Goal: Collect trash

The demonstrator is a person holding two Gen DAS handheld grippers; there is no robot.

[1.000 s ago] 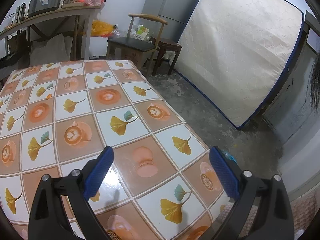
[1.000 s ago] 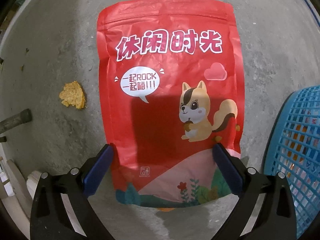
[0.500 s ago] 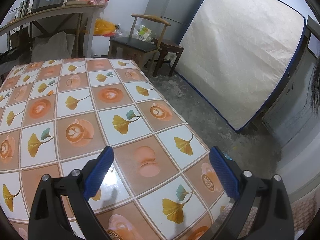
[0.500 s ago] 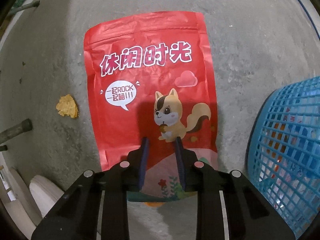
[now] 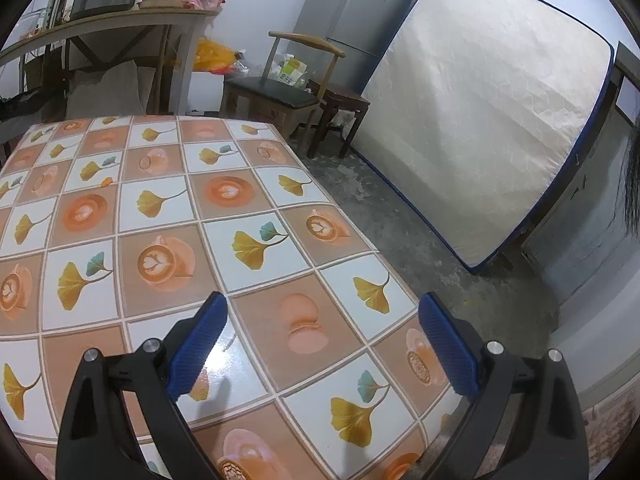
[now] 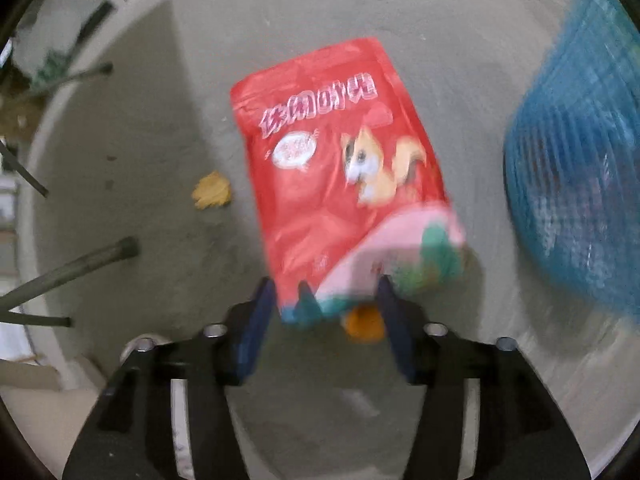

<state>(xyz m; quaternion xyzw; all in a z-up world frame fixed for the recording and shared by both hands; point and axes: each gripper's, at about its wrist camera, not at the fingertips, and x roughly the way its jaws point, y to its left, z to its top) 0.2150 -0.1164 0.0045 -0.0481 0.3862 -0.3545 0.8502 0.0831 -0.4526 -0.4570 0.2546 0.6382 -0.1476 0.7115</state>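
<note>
1. Down on the grey concrete floor [image 6: 460, 40], we see the red snack bag [image 6: 340, 168] tilted, its squirrel print blurred, its bottom edge lying between our right gripper [image 6: 326, 300] fingers.
2. Our right gripper's jaws are opening as we speak; the bag's lower corner sits between the blue pads [image 6: 256, 320], but the picture is too smeared for us to say whether they press on it.
3. Just left of the bag, apart from it, we spot a yellow crumb [image 6: 212, 191] on the floor.
4. Right under the bag's bottom edge, a small orange scrap [image 6: 362, 324] peeks out between the fingers.
5. Off to the right, near the bag but not touching it, stands the blue mesh basket [image 6: 572, 168], blurred.
6. At the left we catch thin grey legs [image 6: 72, 270] of some furniture.
7. Over on the other side, our left gripper [image 5: 322, 332] hangs above the table [image 5: 160, 216], jaws spread wide, nothing between them.
8. The table wears a checked cloth of ginkgo leaves and coffee cups.
9. Beyond it we see a wooden chair [image 5: 280, 92], a grey fridge [image 5: 356, 12], and a white mattress [image 5: 488, 120] leaning upright against the wall.
10. A shelf [image 5: 120, 20] at the upper left carries a dark box and bags.
</note>
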